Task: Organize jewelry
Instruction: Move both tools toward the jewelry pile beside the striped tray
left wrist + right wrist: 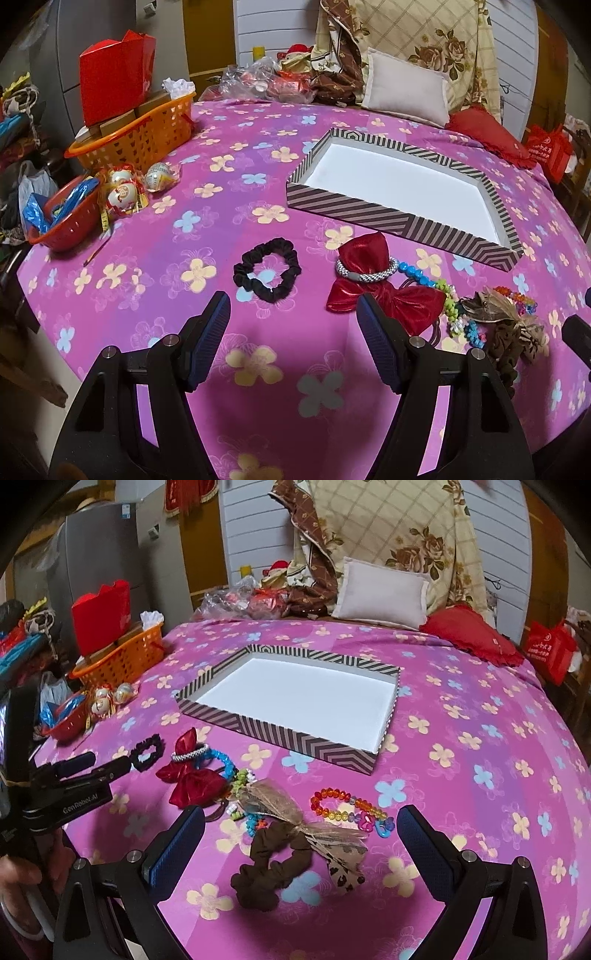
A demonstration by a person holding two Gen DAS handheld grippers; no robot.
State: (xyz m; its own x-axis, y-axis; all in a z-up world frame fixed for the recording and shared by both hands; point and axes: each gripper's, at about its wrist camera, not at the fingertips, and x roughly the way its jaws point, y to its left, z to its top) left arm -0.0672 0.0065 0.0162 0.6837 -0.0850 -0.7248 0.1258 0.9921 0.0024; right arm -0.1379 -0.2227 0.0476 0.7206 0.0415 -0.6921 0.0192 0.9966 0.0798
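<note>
Left gripper (293, 306): spread, empty, short of black scrunchie (266, 269). Right gripper (301, 821): spread, empty, flanking brown scrunchie (269, 871). Tray (207, 710): beyond.

- At your three o'clock, the right gripper (580, 332) is cut off by the left wrist view's edge.
- The red bow (192, 779) hides part of your blue bead bracelet (225, 762).

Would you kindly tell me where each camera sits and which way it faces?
Left wrist: on the left gripper, low over the bedspread, facing the black scrunchie; its open jaws show.
Right wrist: on the right gripper, facing the brown scrunchie; its open jaws and the left gripper show.
Shared: striped box, red bow.
</note>
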